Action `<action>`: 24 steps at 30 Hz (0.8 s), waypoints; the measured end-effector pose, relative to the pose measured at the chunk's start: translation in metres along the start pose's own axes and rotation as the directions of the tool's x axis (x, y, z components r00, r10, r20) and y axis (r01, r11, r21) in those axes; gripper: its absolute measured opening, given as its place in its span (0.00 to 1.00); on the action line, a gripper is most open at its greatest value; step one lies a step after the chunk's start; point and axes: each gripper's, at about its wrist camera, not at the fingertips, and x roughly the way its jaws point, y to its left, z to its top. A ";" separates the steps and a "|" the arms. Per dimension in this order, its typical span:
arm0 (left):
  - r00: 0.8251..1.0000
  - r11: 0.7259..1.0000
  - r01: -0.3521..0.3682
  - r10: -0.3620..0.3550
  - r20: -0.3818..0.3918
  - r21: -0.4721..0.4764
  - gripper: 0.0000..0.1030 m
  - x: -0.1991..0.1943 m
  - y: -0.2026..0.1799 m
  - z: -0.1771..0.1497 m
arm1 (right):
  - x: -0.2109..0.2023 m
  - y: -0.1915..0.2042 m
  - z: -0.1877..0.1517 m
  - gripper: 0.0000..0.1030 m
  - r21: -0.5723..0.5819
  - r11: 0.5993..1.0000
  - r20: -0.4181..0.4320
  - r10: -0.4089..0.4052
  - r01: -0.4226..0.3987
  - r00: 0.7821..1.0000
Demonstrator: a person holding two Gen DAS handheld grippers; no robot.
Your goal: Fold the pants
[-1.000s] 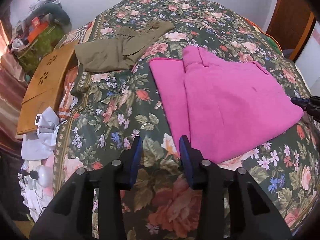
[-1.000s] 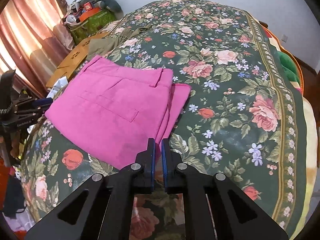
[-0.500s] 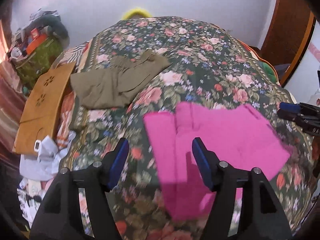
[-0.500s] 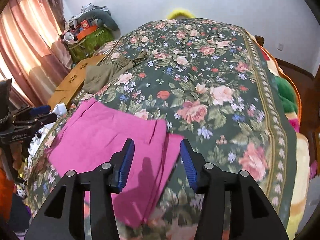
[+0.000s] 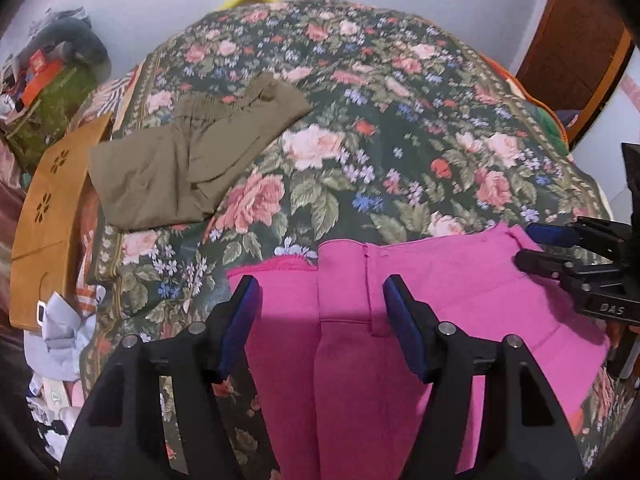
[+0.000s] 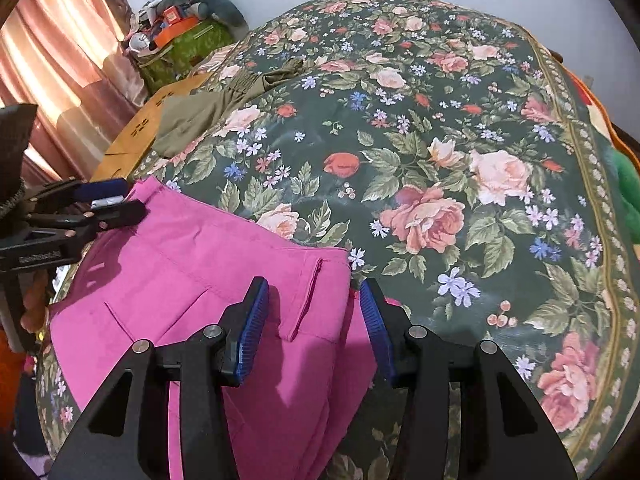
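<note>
Landmark is the floral bedspread (image 5: 400, 128). Left of it a tan cardboard panel (image 5: 44, 216), partly cut off. Olive pants (image 5: 188, 160) lie on its left part. Pink pants (image 5: 440, 292) lie folded on its near edge, lower end hidden under both tools; waistband faces the far wall, long axis toward the cameras (roughly). Left gripper (image 5: 320, 328) spread, just widened, pads above cloth, not pinching. Right gripper (image 6: 314, 328) likewise parted, straddling the fold edge.
</note>
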 end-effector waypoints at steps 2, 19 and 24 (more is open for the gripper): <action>1.000 1.000 0.013 -0.013 -0.008 -0.018 0.63 0.006 0.003 -0.003 | 0.002 -0.002 -0.002 0.34 0.000 1.000 -0.007 0.006 -0.006 1.000; 0.998 0.999 -0.040 0.041 0.048 -0.023 0.62 -0.017 0.003 -0.005 | -0.012 0.006 0.002 0.35 -0.055 0.996 -0.008 -0.065 0.064 0.998; 0.994 0.998 -0.039 0.043 0.102 -0.042 0.65 -0.046 0.009 -0.006 | -0.040 0.010 -0.001 0.66 -0.050 0.992 0.077 -0.108 0.112 0.991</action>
